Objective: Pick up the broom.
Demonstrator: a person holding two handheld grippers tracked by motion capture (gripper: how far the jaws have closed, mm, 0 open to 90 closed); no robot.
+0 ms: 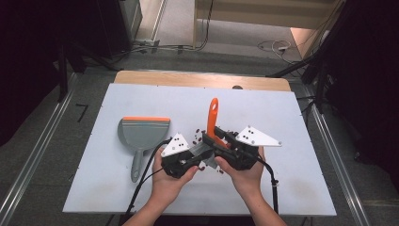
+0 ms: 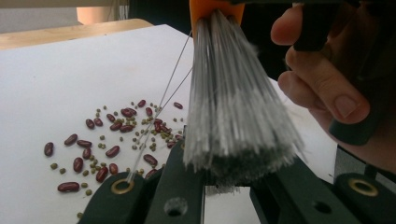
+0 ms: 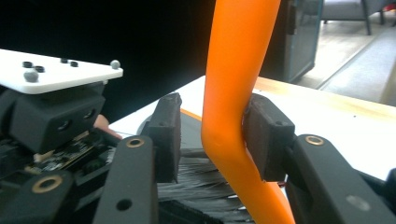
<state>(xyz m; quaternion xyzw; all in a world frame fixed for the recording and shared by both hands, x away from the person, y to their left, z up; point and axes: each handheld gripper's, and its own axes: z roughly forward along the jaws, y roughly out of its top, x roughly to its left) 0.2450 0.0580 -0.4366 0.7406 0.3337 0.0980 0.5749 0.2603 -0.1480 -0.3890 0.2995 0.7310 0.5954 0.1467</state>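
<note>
Orange plastic brush, looking light w/ stiff handle & springy grey bristles, is standing upright at table centre, right gripper fingers grasping the handle low, left gripper fingers bracketing bristles, beans lying at 10 o'clock.

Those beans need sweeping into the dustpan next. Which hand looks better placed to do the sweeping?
The right. Its tool has the brush handle between its jaws, bristles down by the beans. The left tool sits nearer the dustpan, so it could steady that.
</note>
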